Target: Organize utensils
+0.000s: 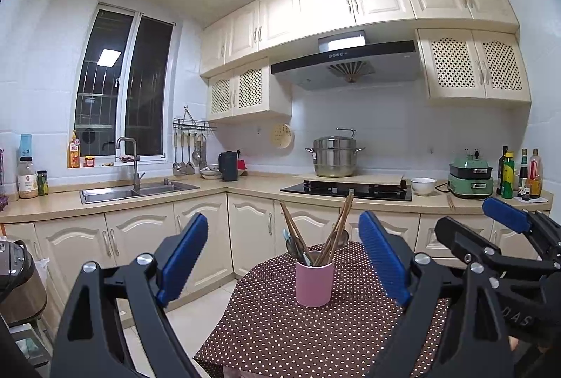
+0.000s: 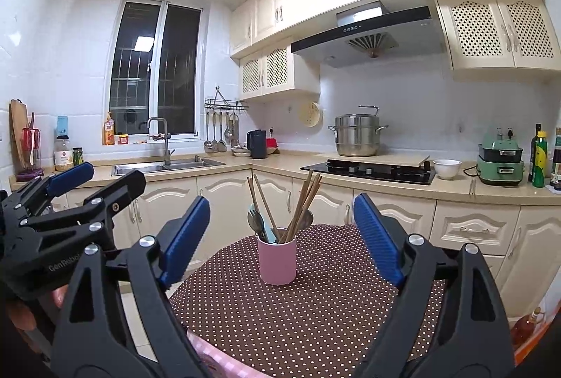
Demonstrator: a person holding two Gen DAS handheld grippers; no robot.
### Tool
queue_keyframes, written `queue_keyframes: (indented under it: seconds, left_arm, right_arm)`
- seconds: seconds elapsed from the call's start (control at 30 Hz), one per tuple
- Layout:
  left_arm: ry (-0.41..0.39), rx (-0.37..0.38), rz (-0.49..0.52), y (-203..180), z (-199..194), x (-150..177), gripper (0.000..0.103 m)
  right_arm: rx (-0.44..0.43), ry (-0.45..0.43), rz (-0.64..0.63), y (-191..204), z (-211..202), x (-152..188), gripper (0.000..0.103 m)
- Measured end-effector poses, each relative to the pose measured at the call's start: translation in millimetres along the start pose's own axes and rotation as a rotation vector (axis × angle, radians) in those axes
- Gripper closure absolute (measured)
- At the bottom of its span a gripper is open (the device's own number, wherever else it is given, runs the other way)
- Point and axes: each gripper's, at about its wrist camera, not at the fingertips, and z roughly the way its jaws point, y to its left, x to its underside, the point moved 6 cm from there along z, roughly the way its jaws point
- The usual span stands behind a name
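A: We held the left gripper [image 1: 284, 260] level with its blue pads spread wide and nothing between them. The pink cup [image 1: 314, 283] stood ahead of it on the dotted tablecloth [image 1: 298, 332], apart from both pads.

B: And our right gripper [image 2: 282, 239]?

A: Its jaws were opening, empty too; the cup sat ahead, between the pads' lines but untouched. The wooden chopsticks [image 2: 302, 209] and spoons [image 2: 256, 220] stood upright inside the cup, beyond both claws.
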Motion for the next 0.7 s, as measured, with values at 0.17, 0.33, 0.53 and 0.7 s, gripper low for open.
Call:
queue_keyframes:
  seconds: [0.17,0.33,0.53,0.7]
  left_arm:
    - [-0.01,-0.005,0.008,-0.2,-7.6,-2.1,0.017]
    - [-0.021,-0.01,0.014,0.2,-13.0,-5.0,0.017]
    - [-0.019,-0.013,0.015,2.3,-14.5,-6.5,0.017]
    - [-0.021,-0.009,0.013,2.9,-11.3,-8.2,0.017]
  right_arm:
    - [-0.004,-0.001,0.007,0.3,-3.8,-0.5,0.018]
    - [-0.009,0.002,0.01,2.7,-6.3,-0.3,0.018]
    - [-0.017,0.008,0.009,3.6,-4.6,-1.7,0.017]
    - [-0.025,0.011,0.01,3.8,-1.5,-2.6,0.017]
